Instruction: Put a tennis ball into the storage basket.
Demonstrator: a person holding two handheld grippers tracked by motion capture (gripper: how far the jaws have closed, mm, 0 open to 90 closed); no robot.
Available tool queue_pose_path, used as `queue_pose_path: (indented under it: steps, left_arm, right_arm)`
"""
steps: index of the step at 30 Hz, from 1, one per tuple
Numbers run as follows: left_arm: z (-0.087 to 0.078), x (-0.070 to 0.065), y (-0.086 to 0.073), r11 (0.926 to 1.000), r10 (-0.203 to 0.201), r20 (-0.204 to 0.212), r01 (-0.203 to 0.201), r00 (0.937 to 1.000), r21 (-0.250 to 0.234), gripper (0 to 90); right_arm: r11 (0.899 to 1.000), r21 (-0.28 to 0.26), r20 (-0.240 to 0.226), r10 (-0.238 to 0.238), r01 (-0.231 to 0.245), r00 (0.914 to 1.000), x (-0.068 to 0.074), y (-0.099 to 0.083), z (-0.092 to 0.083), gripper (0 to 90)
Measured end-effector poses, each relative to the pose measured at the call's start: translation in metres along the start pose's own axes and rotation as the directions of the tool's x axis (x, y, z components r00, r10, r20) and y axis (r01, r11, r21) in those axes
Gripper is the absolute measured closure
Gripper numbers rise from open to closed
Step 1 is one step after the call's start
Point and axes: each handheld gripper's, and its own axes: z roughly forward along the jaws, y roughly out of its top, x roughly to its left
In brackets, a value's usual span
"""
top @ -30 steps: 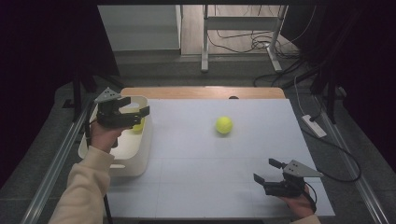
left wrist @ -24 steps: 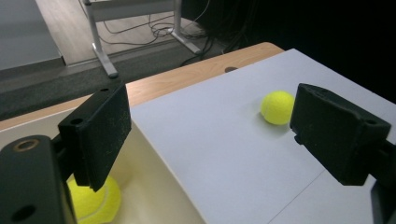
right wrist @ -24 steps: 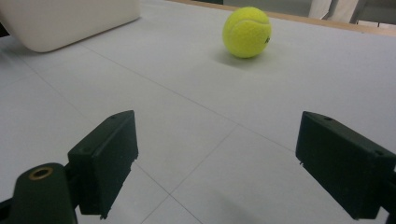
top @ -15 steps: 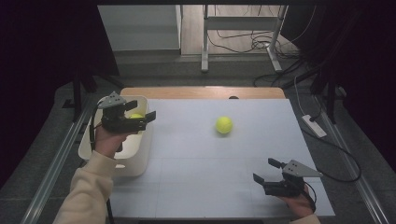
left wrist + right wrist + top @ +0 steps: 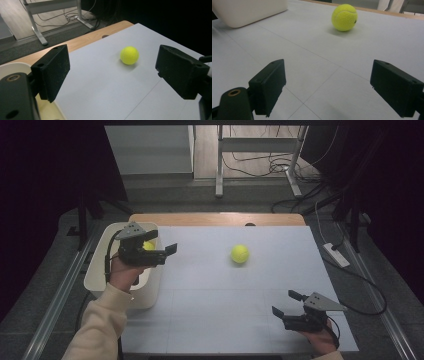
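Observation:
A yellow tennis ball [image 5: 240, 254] lies on the white table top, right of centre toward the back. A second yellow ball [image 5: 148, 246] rests inside the white bin [image 5: 102, 270] at the table's left edge, partly hidden behind my left gripper. My left gripper [image 5: 167, 254] hovers over the bin's right rim, open and empty, pointing toward the table ball [image 5: 129, 55]. My right gripper [image 5: 284, 303] sits low near the front right corner, open with nothing between its jaws, and the ball [image 5: 344, 17] lies well ahead of it.
The bin's rim [image 5: 15, 67] shows just below the left jaw, and its wall [image 5: 249, 11] at the far left of the right gripper view. A wooden strip [image 5: 215, 218] edges the table's back. Cables and a power strip [image 5: 336, 255] lie on the floor to the right.
My left gripper has shifted to the right, from above the bin toward its right rim, jaws still apart. The ball in the bin shows more. The right gripper has stayed put.

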Motion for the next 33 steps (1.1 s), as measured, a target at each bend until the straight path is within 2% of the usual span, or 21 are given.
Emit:
queue_pose_path:
  steps: [17,33]
  left_arm:
    - [0.021,-0.023,0.005,0.9993,0.032,0.073,-0.033,0.9968,0.016,13.6]
    - [0.035,-0.040,0.007,0.9978,0.058,0.120,-0.061,0.9911,0.025,13.3]
  right_arm:
    - [1.000,-0.001,-0.010,-0.004,0.004,0.9999,0.000,0.001,0.002,13.2]
    - [1.000,-0.005,-0.012,-0.004,0.004,0.9999,0.000,0.001,0.002,13.2]
